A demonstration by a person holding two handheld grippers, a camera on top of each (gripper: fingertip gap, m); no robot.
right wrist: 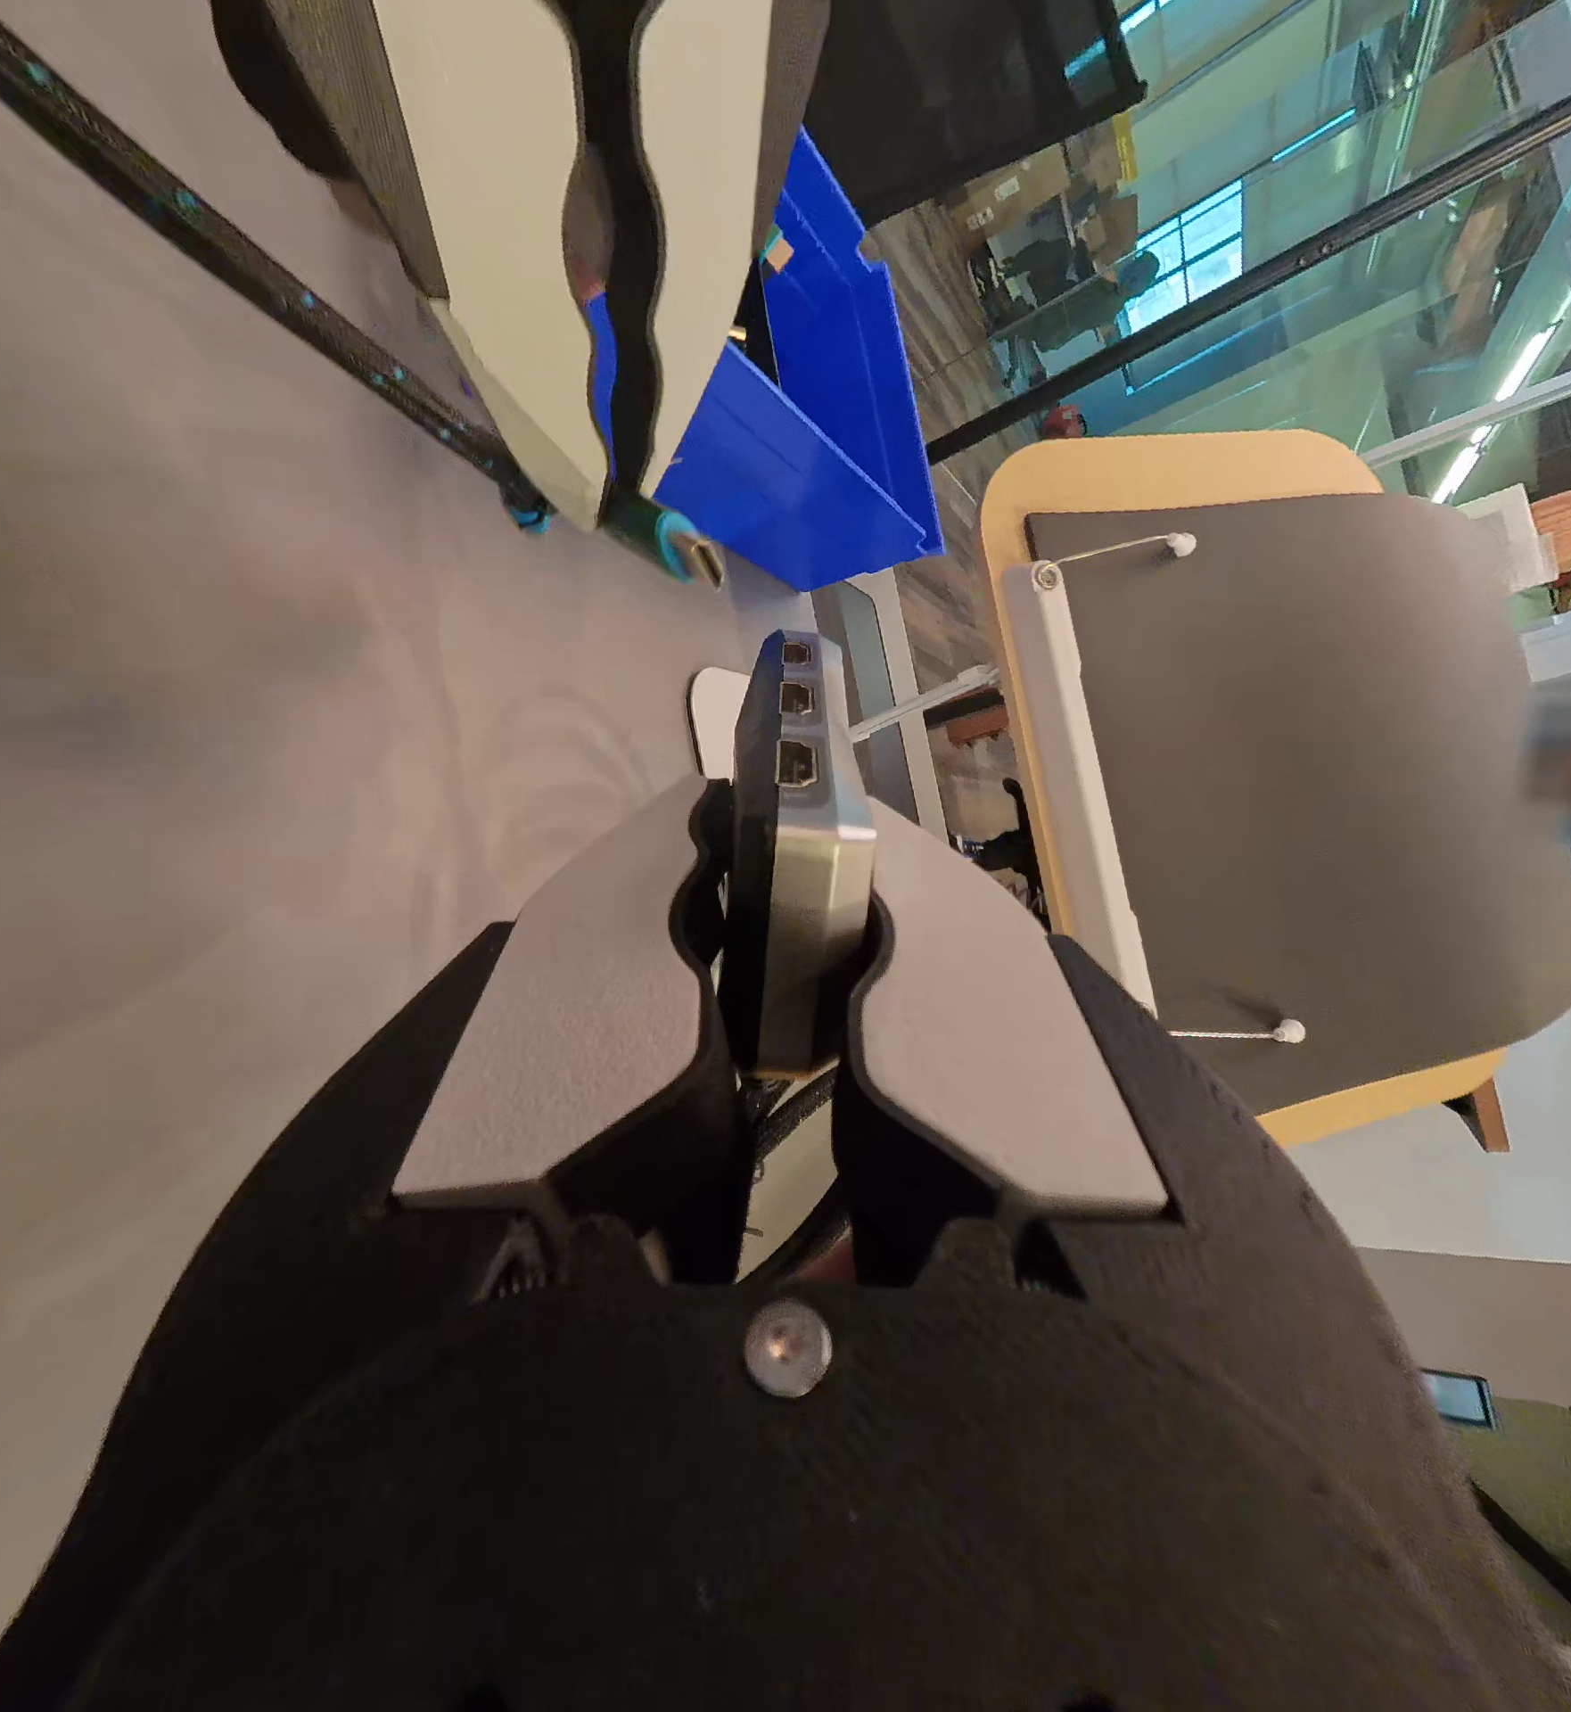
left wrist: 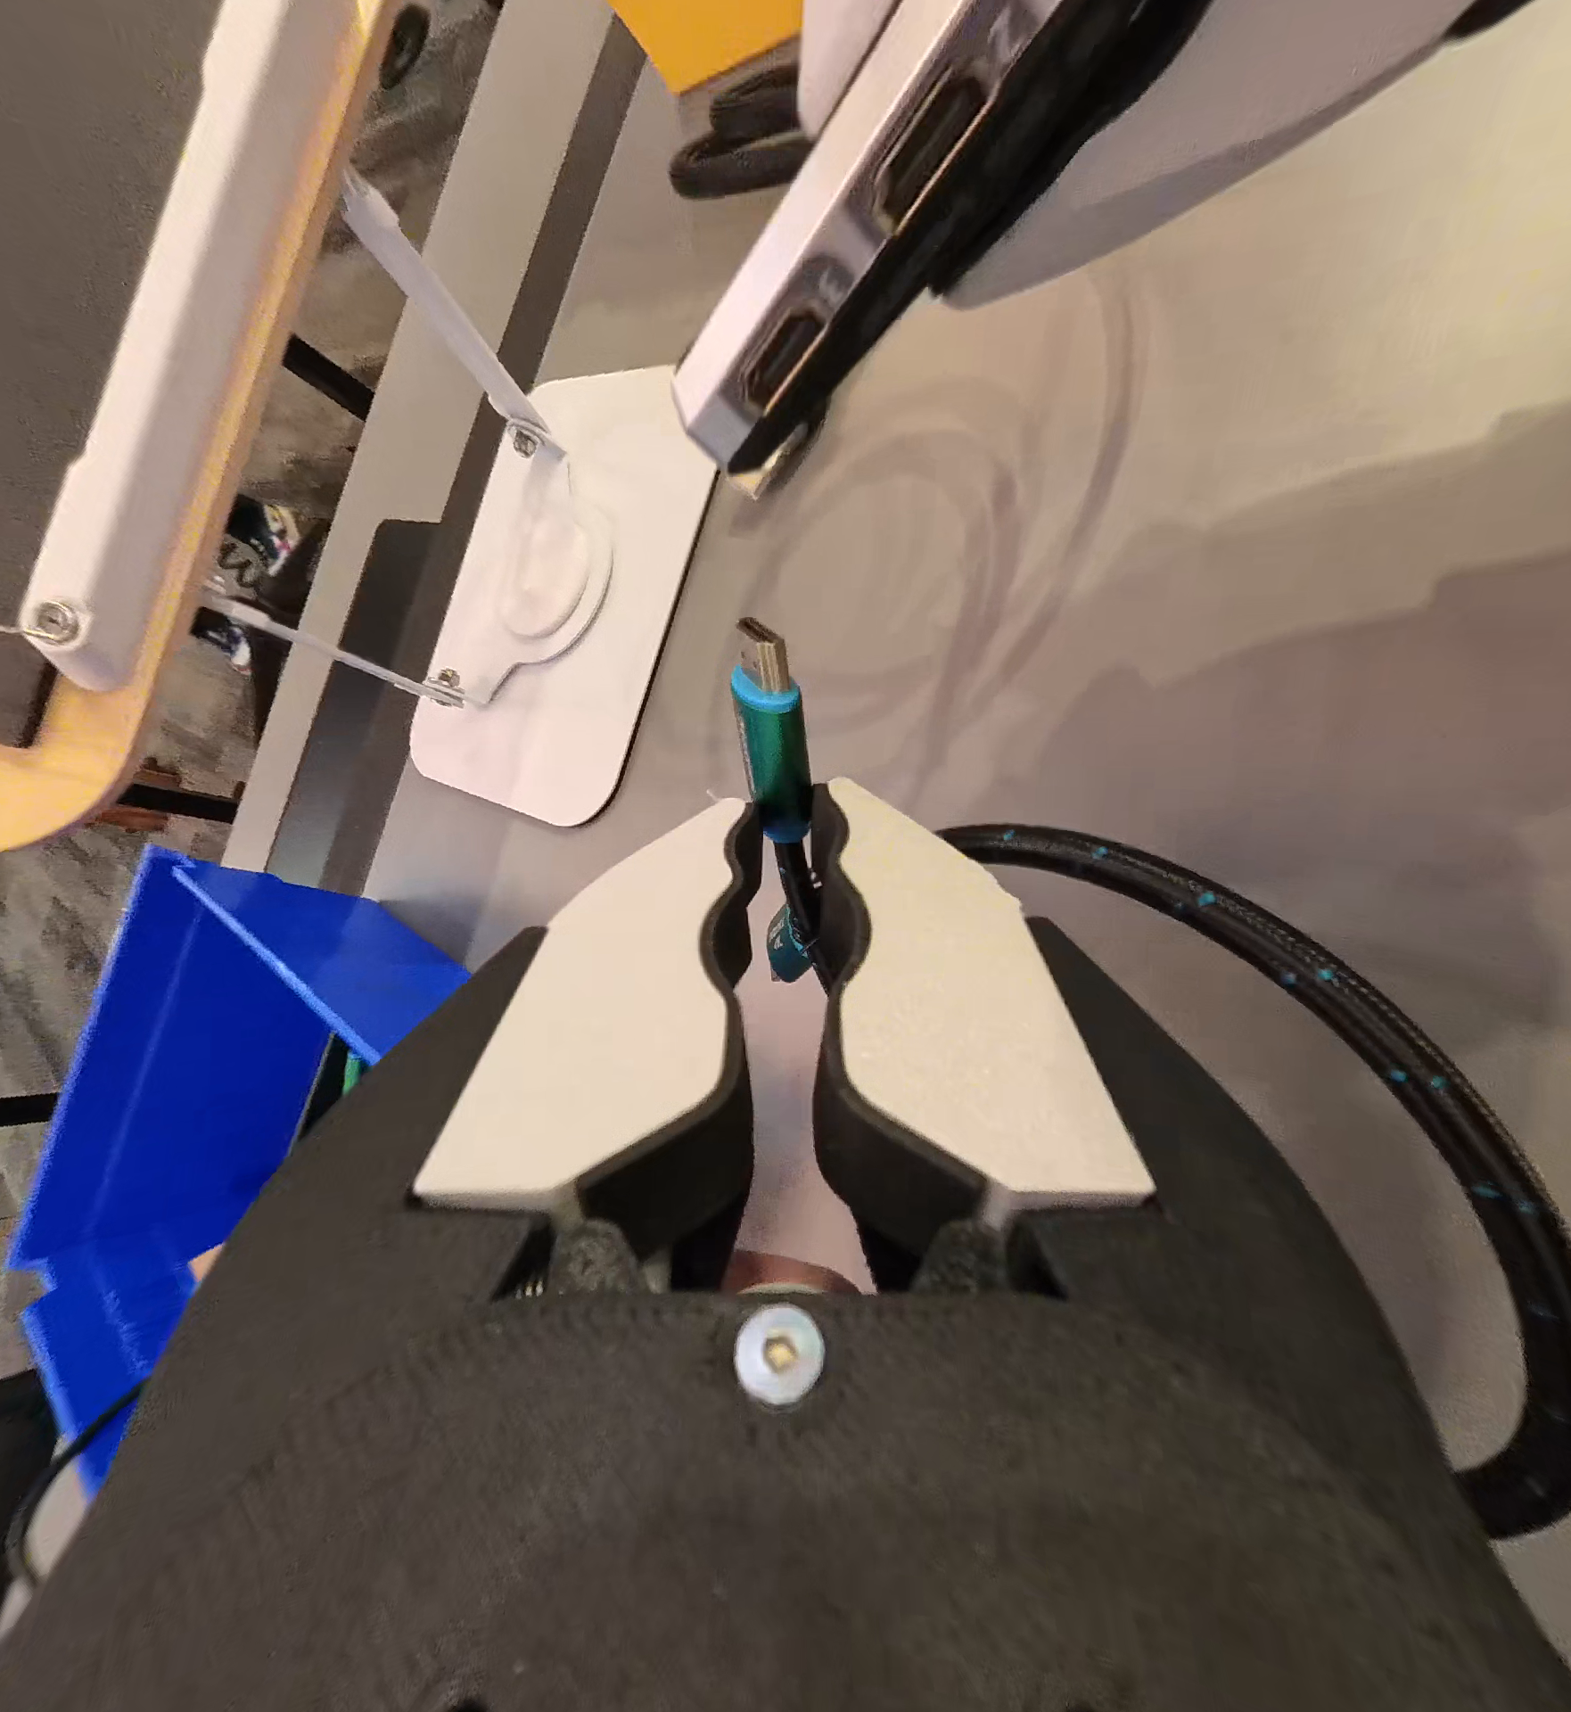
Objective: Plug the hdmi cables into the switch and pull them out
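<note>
plug [left wrist: 763, 723]: sticks out past the tips of the left tool [left wrist: 786, 797], pinched between them, aimed at the switch but apart from it
switch [right wrist: 796, 834]: up off the counter [left wrist: 1226, 648], clamped in the right tool [right wrist: 786, 838], ports facing the plug
cable [left wrist: 1319, 973]: loops off right of the left tool, over the counter
bin [left wrist: 207, 1019]: off the counter's edge, left of the left tool

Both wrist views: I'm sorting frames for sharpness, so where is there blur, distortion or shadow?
Left wrist view: the plug is sharp, the switch above it motion-smeared, and soft shadows cross the table. Right wrist view: the switch ports are crisp, the table is washed and blurry, and the fisheye bends the edges; a mosaic patch sits at right.
</note>
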